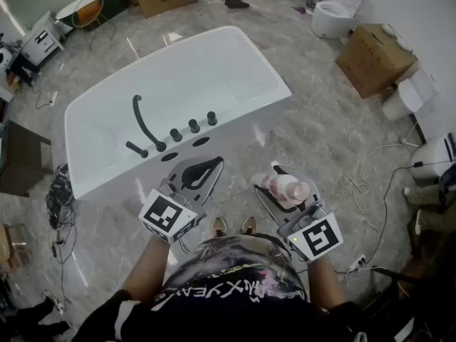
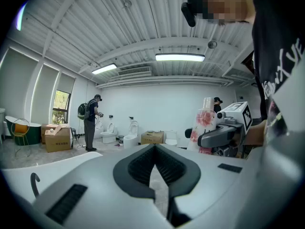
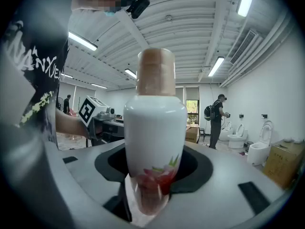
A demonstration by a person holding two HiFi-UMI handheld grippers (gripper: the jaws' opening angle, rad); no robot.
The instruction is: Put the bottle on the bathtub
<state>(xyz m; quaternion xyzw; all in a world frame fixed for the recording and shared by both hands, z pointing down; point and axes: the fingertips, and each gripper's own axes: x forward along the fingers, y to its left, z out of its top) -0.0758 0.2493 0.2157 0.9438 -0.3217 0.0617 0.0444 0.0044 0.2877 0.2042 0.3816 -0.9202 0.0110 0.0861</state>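
the right hand-held gripper is clamped on the white, flower-printed bottle, carried in the air in front of the person. the left hand-held gripper is closed and empty. the bathtub stands just ahead. by my reading, the pick-up is done and setting the bottle on the tub is left.

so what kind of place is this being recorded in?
Probably a bathroom-fixture showroom or storeroom, not a working bathroom: a freestanding white bathtub sits on an open floor, loose toilets stand by the wall, and cardboard boxes lie around.
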